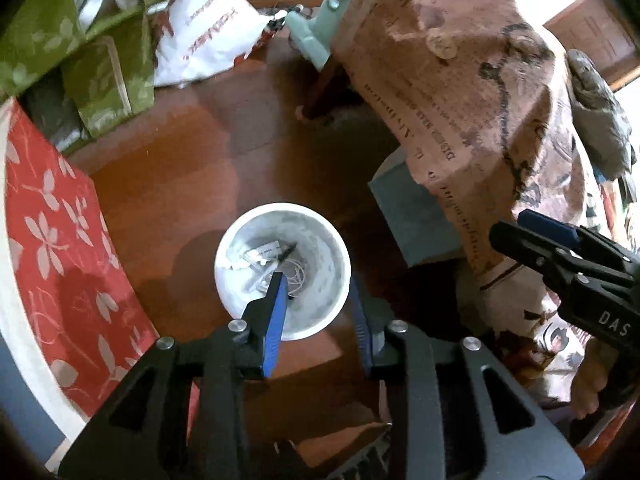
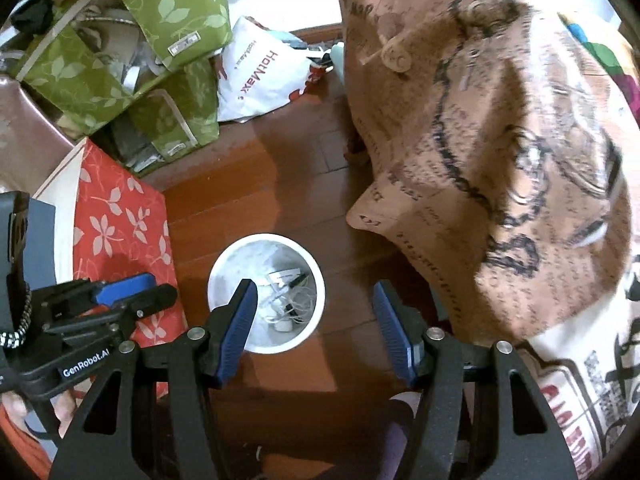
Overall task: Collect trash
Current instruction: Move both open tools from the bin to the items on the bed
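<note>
Wooden floor (image 1: 192, 168), cluttered: white bin (image 1: 282, 272) with scraps inside stands directly below both downward-pointing grippers; left gripper (image 1: 316, 300) nearer, fingers apart and empty, straddling its near rim; right gripper (image 2: 314, 320) likewise apart, empty.

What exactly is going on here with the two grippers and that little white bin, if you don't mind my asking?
A person is collecting trash with a handheld gripper in each hand. Both the left gripper and the right gripper hang over the white bin on the wooden floor, fingers apart and holding nothing. The bin already holds white cords and small scraps.
</note>
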Motion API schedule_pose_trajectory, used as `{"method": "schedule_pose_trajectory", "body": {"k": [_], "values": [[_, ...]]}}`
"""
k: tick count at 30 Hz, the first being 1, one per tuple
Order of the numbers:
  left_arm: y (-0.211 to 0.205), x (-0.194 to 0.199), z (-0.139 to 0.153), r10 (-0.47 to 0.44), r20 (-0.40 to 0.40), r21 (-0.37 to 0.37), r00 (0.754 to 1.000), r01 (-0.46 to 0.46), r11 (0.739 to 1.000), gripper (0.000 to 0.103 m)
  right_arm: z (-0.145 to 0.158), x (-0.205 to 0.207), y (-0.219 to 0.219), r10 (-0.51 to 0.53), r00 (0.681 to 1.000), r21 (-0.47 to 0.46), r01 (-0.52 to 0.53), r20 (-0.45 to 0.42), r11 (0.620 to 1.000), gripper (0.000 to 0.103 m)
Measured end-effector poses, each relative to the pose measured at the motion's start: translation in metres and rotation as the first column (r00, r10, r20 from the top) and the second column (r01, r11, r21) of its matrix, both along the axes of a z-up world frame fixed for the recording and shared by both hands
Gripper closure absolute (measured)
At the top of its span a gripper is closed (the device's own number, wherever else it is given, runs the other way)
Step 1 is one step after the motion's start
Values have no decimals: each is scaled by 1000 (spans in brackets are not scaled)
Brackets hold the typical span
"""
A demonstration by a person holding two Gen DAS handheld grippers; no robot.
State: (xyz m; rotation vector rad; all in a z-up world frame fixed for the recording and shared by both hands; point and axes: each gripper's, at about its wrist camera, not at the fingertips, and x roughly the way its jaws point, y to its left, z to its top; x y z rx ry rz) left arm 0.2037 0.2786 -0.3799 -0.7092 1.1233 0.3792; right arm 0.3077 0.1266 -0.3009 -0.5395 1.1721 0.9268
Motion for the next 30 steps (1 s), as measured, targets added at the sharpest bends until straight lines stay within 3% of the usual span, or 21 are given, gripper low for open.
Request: {"method": "schedule_pose_trajectory", "body": {"k": [8, 14, 20, 30], "values": [[-28, 7, 63, -54, 68, 110, 996, 46, 993, 73, 56, -1, -45, -55, 995, 85, 48, 83, 995, 46], [-66, 23, 121, -132, 136, 209, 982, 102, 973, 73, 102, 5, -94, -128, 980, 157, 104, 155, 982, 46], [-124, 47, 177, -248, 189, 325, 950, 178, 929, 68, 139, 12, -154, -221, 947, 207, 174, 232, 963, 46], [-221, 103, 226, -424, 211, 407, 880, 315, 857, 55, 169, 44, -275, -381, 872, 245, 314, 307, 917, 40]]}}
